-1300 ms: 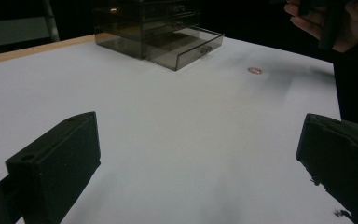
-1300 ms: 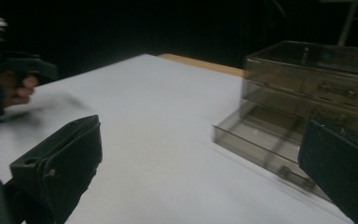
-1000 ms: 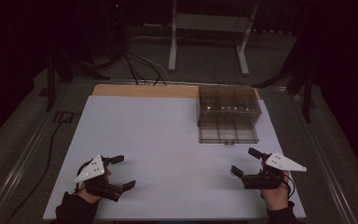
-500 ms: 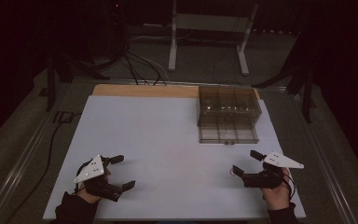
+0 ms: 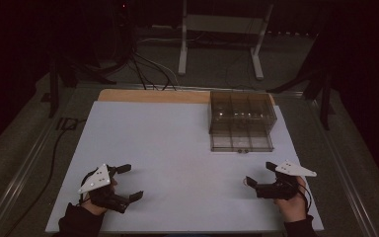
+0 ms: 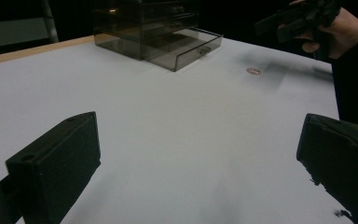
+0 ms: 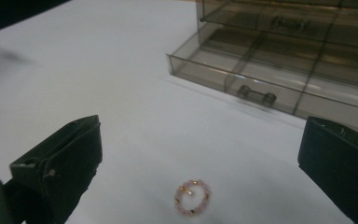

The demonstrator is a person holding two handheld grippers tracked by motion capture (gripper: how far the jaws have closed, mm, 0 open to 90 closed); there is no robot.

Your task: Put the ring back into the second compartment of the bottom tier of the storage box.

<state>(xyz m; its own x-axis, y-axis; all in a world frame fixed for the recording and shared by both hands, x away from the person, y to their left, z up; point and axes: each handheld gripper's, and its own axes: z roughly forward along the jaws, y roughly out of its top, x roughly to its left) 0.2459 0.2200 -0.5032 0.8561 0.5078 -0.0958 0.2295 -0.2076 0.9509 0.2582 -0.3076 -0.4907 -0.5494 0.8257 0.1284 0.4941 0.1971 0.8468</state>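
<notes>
No writing reads anywhere. Your right gripper (image 7: pixel 198 154) gapes wide over a small pink-and-gold bead ring (image 7: pixel 192 197) lying between its jaws; your left gripper (image 6: pixel 198 158) gapes wide too.

A small pink-and-gold beaded ring (image 7: pixel 192 198) lies flat on the white table, near the open drawer (image 7: pixel 279 77).

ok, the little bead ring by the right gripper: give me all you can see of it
The bead ring is a small closed loop of pale pink beads with a few gold-coloured ones between. It lies flat on the white table, between the open jaws of the right gripper, untouched. The clear drawer box, lowest drawer pulled out, stands beyond it.
</notes>
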